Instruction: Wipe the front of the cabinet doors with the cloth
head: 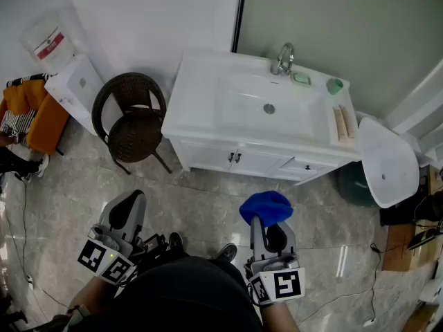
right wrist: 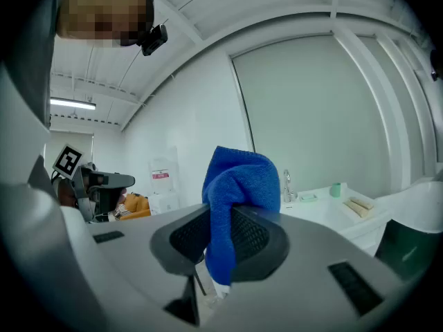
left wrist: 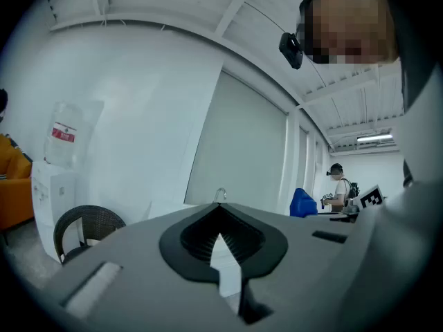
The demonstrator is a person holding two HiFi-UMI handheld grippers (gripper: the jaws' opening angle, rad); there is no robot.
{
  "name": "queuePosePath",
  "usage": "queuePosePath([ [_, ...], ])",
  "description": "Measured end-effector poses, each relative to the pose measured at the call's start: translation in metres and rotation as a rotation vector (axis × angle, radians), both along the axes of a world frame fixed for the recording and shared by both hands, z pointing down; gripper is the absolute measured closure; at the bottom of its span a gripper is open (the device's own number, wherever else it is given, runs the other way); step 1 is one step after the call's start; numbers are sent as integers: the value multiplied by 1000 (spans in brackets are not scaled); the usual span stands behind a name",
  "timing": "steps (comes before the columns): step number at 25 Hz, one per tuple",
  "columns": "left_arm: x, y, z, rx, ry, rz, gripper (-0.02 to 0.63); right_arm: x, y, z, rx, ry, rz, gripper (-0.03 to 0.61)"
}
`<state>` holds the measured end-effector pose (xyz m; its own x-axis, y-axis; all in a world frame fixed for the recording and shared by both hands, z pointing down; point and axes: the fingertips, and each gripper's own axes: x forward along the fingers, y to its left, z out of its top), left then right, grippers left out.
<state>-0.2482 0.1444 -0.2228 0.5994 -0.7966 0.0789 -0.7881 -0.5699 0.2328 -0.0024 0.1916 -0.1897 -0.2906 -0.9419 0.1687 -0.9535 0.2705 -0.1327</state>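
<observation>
Both jaws of the right gripper (right wrist: 220,251) clamp the crumpled blue terry cloth (right wrist: 239,185), which bunches above the fingertips; the left gripper (left wrist: 220,244) is closed, empty.

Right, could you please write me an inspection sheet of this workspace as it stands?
Surface: grey marbled floor; white sink counter.
Job's things: white cabinet doors closed under the counter; blue cloth held well clear of them.
Clutter: soap dish, green cup and wooden pieces on the counter; wicker chair beside the cabinet.
Grippers: left gripper jaws together, nothing between them; right gripper clamped on the blue cloth.
Cables: thin cable on the floor at far left.
Surroundings: orange seat; a person in the distance.
</observation>
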Motion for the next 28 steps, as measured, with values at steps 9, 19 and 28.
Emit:
queuePosePath([
  [9,13,5,1,-4,-11,-14,615,16,-1,3,19,13,-5,518],
  [19,7,-18,30,-31,-99,-106,615,17,-25,70,-134,8,-104,518],
  [28,-65,-82,80,-51,-124,-40,614,-94,-98,126,-233,124,-178,517],
])
